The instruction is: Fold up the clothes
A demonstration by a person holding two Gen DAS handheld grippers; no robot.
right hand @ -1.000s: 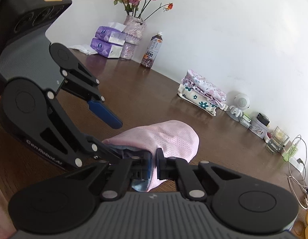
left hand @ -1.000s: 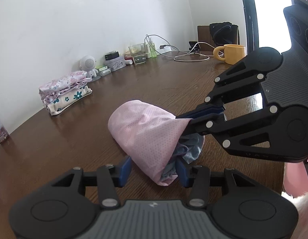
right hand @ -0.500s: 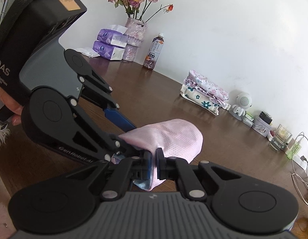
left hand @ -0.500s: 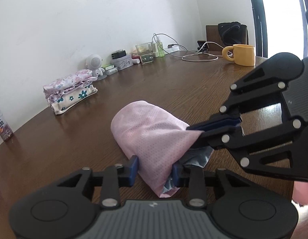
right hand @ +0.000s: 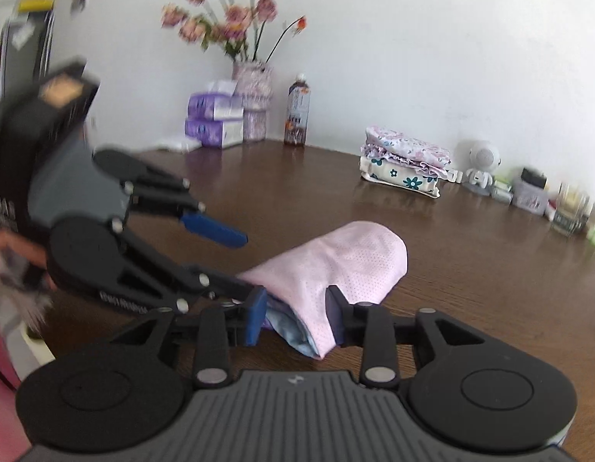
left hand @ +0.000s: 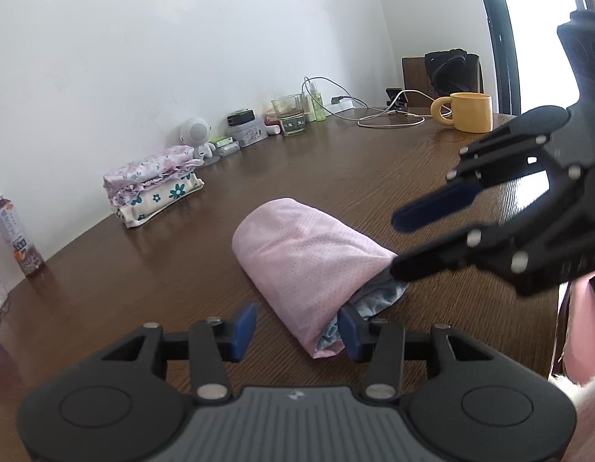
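right now my left gripper [left hand: 295, 325] is spread wide, its blue pads either side of the near end of the pink folded garment [left hand: 305, 258], and as far as i can tell neither pad presses the cloth. my right gripper [right hand: 295, 317] is spread too, straddling that same near end, where a blue-grey inner layer [right hand: 288, 331] peeks out from under the pink mesh. i judge both are placed there because the open end is where the layers would slip apart, so that is the edge to hold or tidy.

the bundle lies flat on the brown wooden table [left hand: 374, 177], near the front edge, well apart from the stack of folded floral clothes [left hand: 153, 184] by the wall. whether it is finished or awaits another fold, i cannot say from this.

the left view shows the yellow mug [left hand: 468, 111], glass [left hand: 289, 115] and cables at the far end, plus my right gripper from the side with its fingers parted. the right view, blurred, instead gives the vase of flowers [right hand: 251, 77], tissue packs [right hand: 213, 119] and bottle [right hand: 297, 109], which the left view mostly misses.
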